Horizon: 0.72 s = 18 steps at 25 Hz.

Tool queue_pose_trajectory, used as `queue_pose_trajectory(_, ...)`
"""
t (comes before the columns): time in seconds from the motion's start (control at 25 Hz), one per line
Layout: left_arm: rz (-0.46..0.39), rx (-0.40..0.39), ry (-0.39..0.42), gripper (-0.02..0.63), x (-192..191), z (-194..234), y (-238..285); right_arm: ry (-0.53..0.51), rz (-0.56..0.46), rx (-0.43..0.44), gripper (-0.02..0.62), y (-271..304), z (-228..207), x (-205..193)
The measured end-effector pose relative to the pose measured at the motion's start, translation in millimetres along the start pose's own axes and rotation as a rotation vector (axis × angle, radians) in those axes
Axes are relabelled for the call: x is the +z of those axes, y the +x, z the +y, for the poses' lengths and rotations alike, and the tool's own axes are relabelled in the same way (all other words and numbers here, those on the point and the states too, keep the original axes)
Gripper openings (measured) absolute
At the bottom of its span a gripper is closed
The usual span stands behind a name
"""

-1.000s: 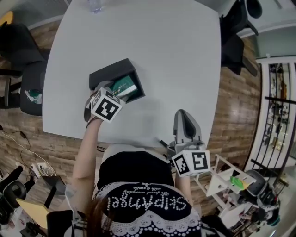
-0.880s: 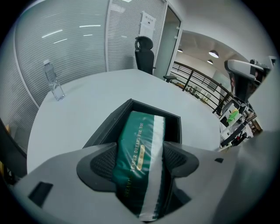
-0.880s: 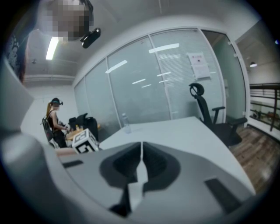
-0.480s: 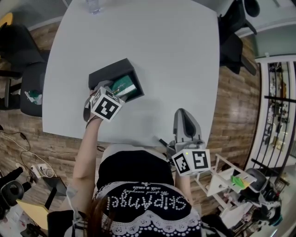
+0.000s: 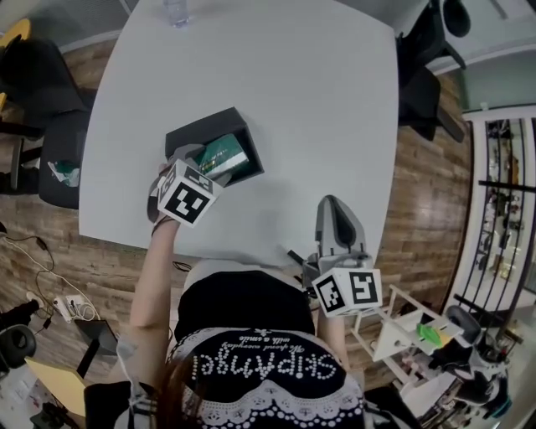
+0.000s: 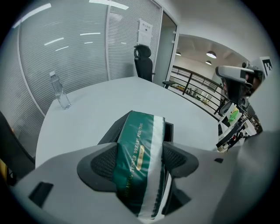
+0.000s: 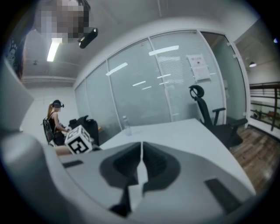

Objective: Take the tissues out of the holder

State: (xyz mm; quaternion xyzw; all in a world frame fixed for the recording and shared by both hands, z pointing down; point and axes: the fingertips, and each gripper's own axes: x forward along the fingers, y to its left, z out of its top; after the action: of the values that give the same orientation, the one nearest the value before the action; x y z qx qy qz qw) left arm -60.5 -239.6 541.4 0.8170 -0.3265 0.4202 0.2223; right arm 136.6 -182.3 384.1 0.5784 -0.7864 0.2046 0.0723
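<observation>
Jaws of the left gripper (image 5: 203,162) reach into the black holder (image 5: 191,134) in the head view, closed around the green tissue pack (image 5: 224,154), which sits tilted in the open top of the holder with one end raised above the rim. That holder stands on the white table (image 5: 293,84), towards the person's left side, well apart from a clear bottle (image 5: 174,10) at the far edge. Near the table's close edge, the right gripper (image 5: 332,211) rests with its jaws pointing across the bare surface, touching nothing that can be seen. From the left gripper view, the two dark pads of the left gripper (image 6: 139,162) press on either side of the tissue pack (image 6: 138,131), a green wrapper with a white stripe and gold lettering, and the holder (image 6: 110,132) shows behind and below it, its walls around the pack's far end. The bottle (image 6: 59,92) stands upright far across the table (image 6: 96,105). From the right gripper view, the right gripper (image 7: 141,164) has its jaws pressed together, only a thin slit between them and nothing held; beyond them lie the table (image 7: 183,131) and the bottle (image 7: 127,124).
</observation>
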Motion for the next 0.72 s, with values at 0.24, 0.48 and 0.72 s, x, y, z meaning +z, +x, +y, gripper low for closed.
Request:
queue_pose_trajectory(0.24,-0.063,0.025,0.003,0.349,14.1,-1.0,-24.0,-0.009,-0.019,0.011,0.035,-3.0,4.0,4.1)
queue_pose_trajectory(0.48,-0.162,0.075,-0.009,0.348,28.7,1.5,-55.1,-0.021,-0.043,0.014,0.035,-11.4,8.1,7.8)
queue_pose_trajectory(0.72,-0.312,0.148,-0.034,0.348,51.2,2.5,-95.6,-0.033,-0.066,0.007,0.035,-23.8,6.4,12.5)
